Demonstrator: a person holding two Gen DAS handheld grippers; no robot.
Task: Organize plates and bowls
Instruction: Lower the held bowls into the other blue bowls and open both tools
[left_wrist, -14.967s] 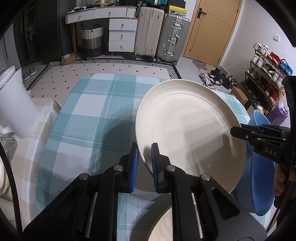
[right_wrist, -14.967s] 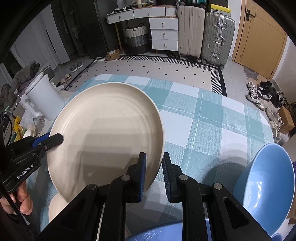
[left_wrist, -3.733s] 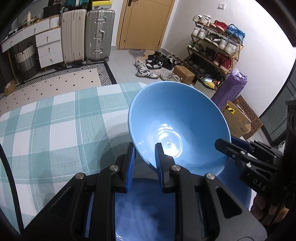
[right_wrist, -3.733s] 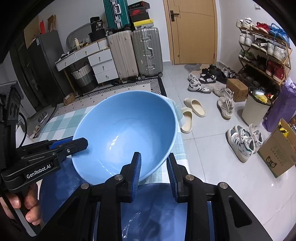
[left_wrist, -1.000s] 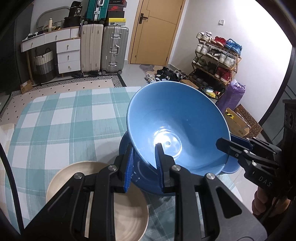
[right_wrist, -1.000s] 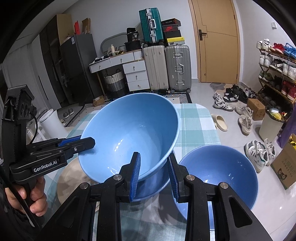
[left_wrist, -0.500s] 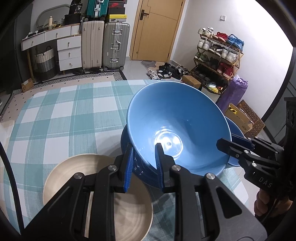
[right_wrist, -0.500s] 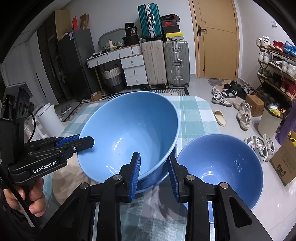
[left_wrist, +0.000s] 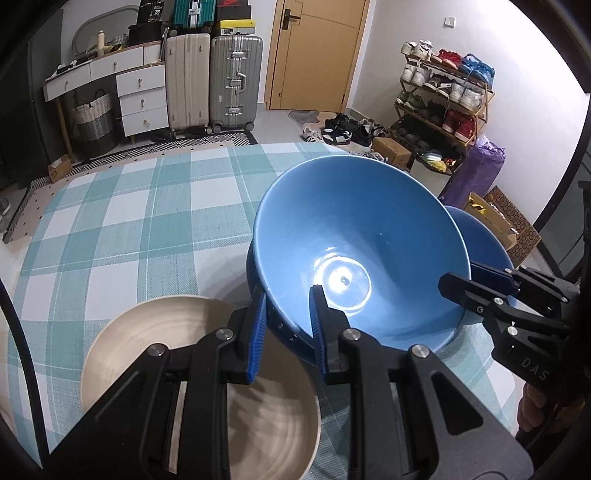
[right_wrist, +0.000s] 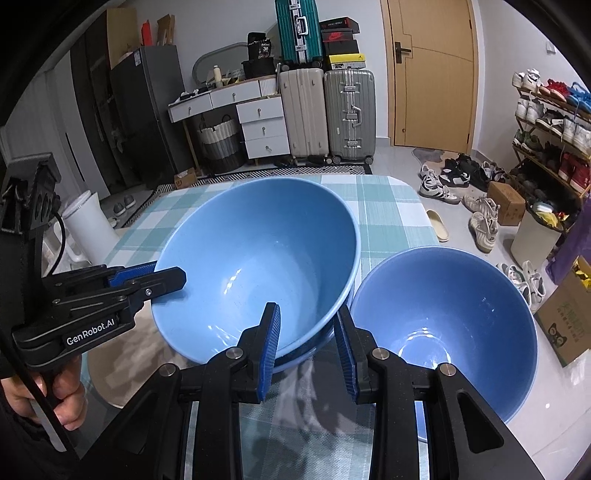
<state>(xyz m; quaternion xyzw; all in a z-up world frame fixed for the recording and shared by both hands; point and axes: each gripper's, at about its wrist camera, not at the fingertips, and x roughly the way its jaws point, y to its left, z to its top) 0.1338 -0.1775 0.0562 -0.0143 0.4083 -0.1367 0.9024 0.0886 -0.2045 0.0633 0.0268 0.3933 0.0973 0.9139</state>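
The large blue bowl (left_wrist: 354, 251) is carried by its rim at two places. The left gripper (left_wrist: 286, 325) is clamped narrow on the near rim in its own view, and the right gripper (right_wrist: 308, 343) is clamped on the rim at another point. A two-point hold keeps a wide, smooth bowl from swinging or slipping, which a single rim pinch would likely allow.

The bowl hangs tilted, directly over a second blue bowl (left_wrist: 275, 325) whose darker wall shows beneath it. This alignment suggests nesting; whether the two already touch cannot be told. A third blue bowl (right_wrist: 443, 325) stands just beside them on the checked tabletop (left_wrist: 129, 221). The beige plate (left_wrist: 155, 343) lies apart to the left, which keeps plates and bowls in separate groups.
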